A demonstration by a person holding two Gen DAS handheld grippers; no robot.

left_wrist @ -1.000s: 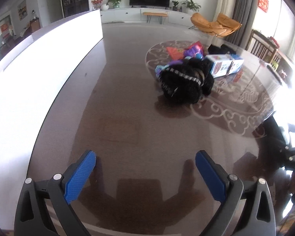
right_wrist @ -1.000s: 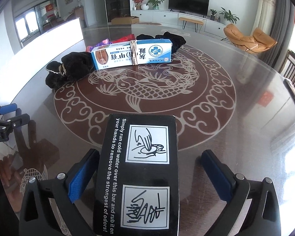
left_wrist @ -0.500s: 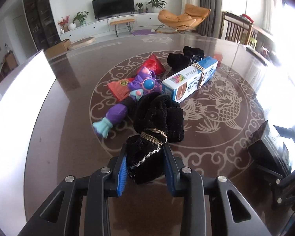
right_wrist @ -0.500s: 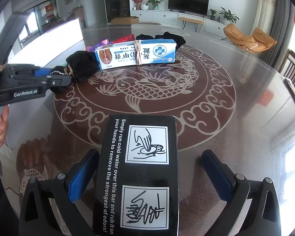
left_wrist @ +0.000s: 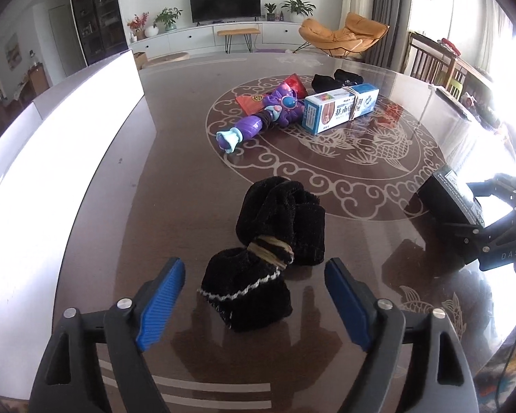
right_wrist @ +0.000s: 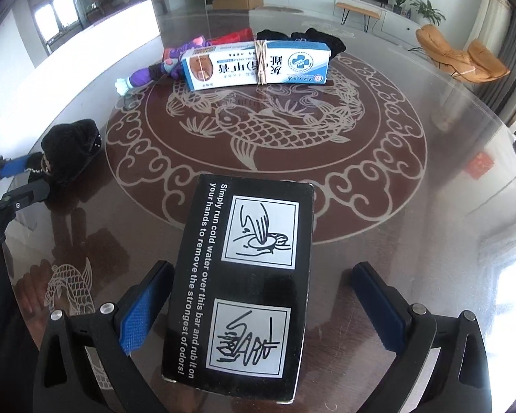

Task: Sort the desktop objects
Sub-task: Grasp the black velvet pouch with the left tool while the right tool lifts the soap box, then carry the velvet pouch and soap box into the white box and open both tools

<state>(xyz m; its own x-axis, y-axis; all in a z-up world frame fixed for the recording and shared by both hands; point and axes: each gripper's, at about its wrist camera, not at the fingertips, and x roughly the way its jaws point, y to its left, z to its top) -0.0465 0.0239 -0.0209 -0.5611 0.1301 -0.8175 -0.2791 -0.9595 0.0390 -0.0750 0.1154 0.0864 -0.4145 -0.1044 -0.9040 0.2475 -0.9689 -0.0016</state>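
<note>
Two claws, both released: my left claw (left_wrist: 254, 304) is opening around the black socks (left_wrist: 270, 251) on the table (left_wrist: 127, 186), my right claw (right_wrist: 263, 313) is closing astride the black box (right_wrist: 244, 285), risking snagging either on withdrawal.

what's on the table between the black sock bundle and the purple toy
Nothing: in the left wrist view, only bare table lies between the black sock bundle and the purple toy.

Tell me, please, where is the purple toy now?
The purple toy lies at the far side of the table's round fish pattern, left of the blue-and-white box in the left wrist view, a red packet behind it.
</note>
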